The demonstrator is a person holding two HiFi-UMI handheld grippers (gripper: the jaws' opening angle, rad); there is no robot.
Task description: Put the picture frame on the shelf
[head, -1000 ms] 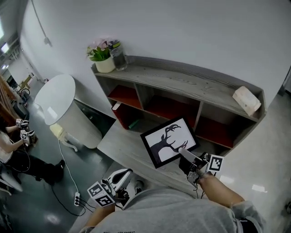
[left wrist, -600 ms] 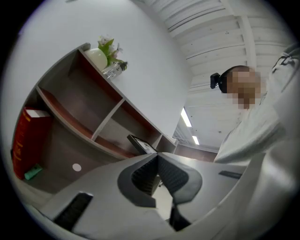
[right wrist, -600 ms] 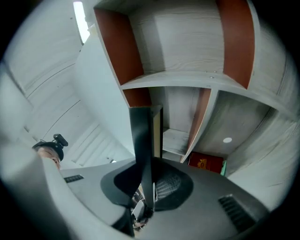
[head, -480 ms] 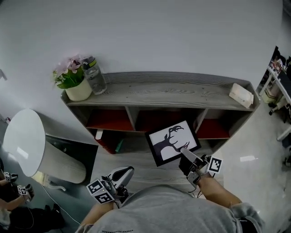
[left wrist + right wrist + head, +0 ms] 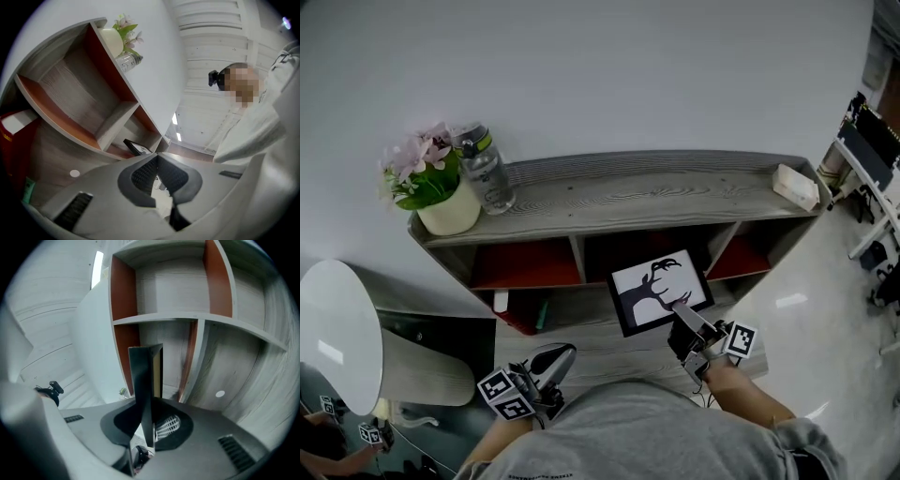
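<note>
The picture frame, black-edged with a black stag silhouette on white, hangs tilted in front of the grey shelf's middle cubby. My right gripper is shut on its lower right corner. In the right gripper view the frame stands edge-on between the jaws of the right gripper, with the cubbies behind it. My left gripper hangs low at the left, shut with nothing in it. In the left gripper view its pads meet, and the frame shows small beyond them.
On the shelf top stand a flower pot and a water bottle at the left, and a beige block at the right. A red box sits in the lower left cubby. A white round table stands at the left.
The head view has swung to face the shelf more squarely. The frame stays in my right gripper, now before the middle cubby. The left gripper has hardly moved.
</note>
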